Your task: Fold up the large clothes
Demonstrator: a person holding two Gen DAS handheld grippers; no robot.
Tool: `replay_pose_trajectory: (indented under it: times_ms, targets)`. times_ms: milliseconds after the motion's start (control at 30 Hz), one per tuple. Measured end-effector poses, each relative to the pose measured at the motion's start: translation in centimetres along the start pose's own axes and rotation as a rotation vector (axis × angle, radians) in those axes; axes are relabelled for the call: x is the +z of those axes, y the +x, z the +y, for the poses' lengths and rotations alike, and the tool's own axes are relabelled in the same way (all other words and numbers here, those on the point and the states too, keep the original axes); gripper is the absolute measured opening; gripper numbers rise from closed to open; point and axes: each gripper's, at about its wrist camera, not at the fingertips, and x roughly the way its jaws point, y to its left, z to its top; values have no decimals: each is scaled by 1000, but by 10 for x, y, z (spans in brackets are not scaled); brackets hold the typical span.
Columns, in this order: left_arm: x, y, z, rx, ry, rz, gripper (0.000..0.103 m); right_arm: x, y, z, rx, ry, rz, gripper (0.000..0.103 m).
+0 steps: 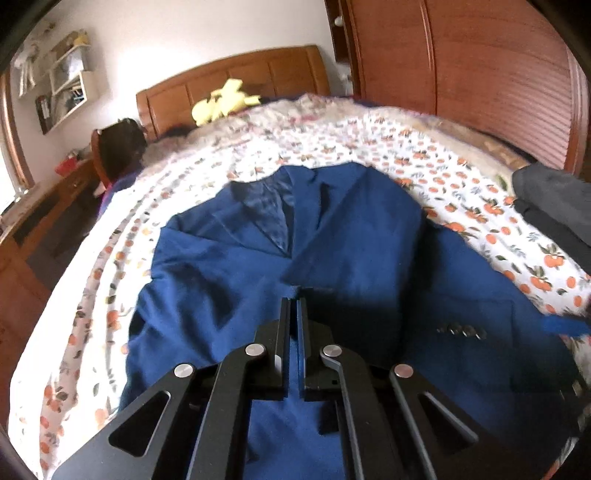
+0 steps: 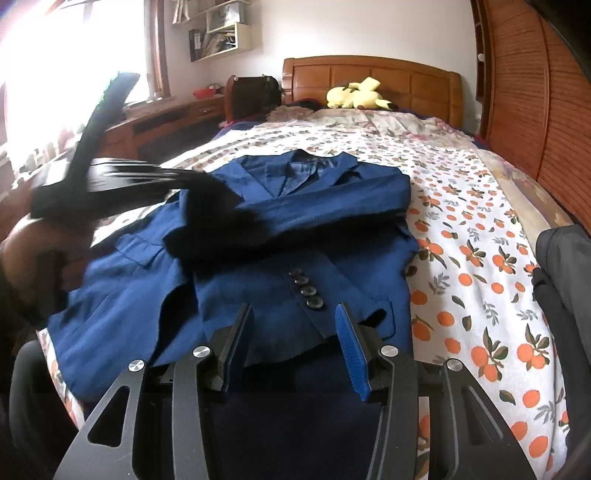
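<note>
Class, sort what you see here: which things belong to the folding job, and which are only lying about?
Job:
blue jacket
left claw, shut
right claw, open

Lying about:
yellow plush toy
dark clothes
wall shelf

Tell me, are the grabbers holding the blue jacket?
Left gripper is nearly closed above the jacket, but whether it pinches cloth cannot be told. Right gripper is open, holding nothing.

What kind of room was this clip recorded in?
A home bedroom, most likely. A bed with an orange-print sheet and a wooden headboard fills the view, a yellow plush toy lies near the pillows, and a louvred wooden wardrobe stands beside it. A blue blazer lies on the bed.
</note>
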Motion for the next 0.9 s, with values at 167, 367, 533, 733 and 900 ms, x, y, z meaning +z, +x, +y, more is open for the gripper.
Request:
replay_pose_trajectory:
  times_ms: [167,367,533,733,900]
  targets:
    - [-23,-41,8,3,-4,-52,3,11,3,1,-6,22,-10,45]
    - [-58,-67,13,16,-4,-84,3,22,10,11,-12,22,-5,44]
    - [-81,-75,18,36,-26,-102,3,28,20,24,-20,-2,11,44]
    - [-100,-77,29,13,-86,-95,3,29,35,33,-44,-27,40,44]
    - [-115,-83,37,-2,-124,-91,7,27,45,33,-70,-38,61,44]
